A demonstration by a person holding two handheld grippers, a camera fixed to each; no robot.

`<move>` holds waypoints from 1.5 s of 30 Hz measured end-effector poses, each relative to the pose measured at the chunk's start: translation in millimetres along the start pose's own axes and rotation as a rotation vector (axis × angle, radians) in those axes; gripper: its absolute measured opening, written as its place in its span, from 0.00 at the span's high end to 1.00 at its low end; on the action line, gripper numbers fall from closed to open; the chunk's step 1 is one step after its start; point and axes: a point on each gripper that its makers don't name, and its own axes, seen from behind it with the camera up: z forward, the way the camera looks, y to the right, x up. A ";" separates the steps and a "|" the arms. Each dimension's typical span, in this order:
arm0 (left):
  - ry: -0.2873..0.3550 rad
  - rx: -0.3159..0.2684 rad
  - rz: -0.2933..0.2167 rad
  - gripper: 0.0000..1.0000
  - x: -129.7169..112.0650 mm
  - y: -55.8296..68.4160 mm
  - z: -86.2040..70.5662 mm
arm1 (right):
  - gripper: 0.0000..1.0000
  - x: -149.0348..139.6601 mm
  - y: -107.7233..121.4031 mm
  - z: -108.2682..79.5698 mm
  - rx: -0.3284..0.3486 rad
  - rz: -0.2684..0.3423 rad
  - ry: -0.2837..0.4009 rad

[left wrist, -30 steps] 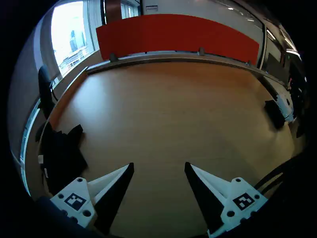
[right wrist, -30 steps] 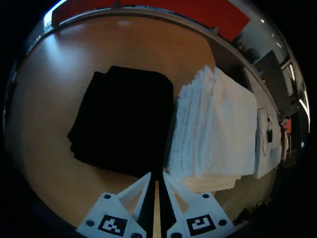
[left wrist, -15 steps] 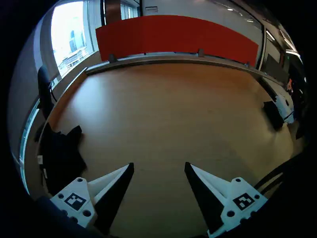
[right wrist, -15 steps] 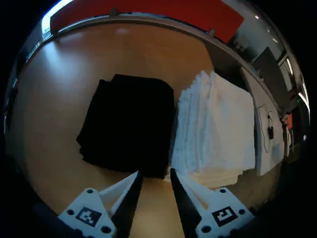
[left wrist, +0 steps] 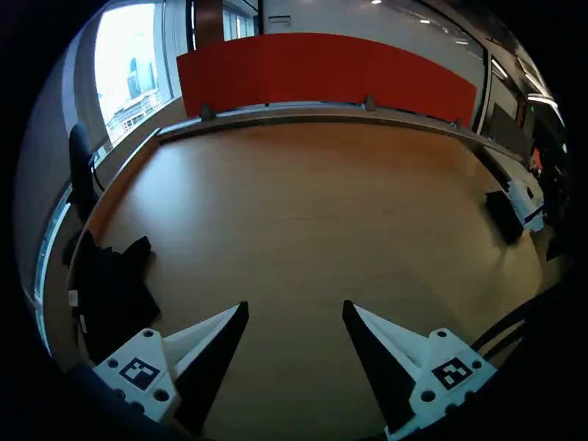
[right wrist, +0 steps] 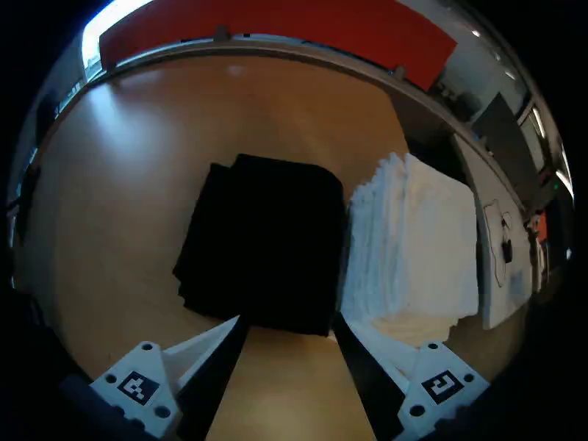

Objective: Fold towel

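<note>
In the right gripper view a folded black towel stack lies on the wooden table, with a stack of folded white towels touching its right side. My right gripper is open just short of the black stack's near edge, nothing between its fingers. In the left gripper view my left gripper is open over bare table. A crumpled black cloth lies at the table's left edge beside its left finger. The two towel stacks appear small at the far right.
A red partition runs along the table's far edge. A dark chair and windows are to the left. Beyond the white stack sits a white desk with a cable.
My right gripper went from shut to open and drew back from the black stack, which now looks smaller and farther away. The left gripper barely moved.
</note>
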 end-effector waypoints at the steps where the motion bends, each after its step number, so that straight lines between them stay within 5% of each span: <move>1: 0.002 -0.001 0.000 0.05 0.8 -0.3 -0.2 | 0.13 1.0 -1.9 -0.6 0.002 0.001 0.003; 10: 0.025 -0.007 -0.004 0.05 10.7 -4.5 -2.6 | 0.13 14.8 -20.6 -8.9 0.015 0.024 0.066; 20: 0.053 -0.005 -0.019 0.05 23.8 -13.5 -3.0 | 0.13 35.4 -38.1 -27.2 -0.003 0.099 0.211; 45: 0.218 -0.013 -0.029 0.05 92.7 -30.9 -5.7 | 0.13 119.3 -83.3 -118.9 -0.001 0.350 0.670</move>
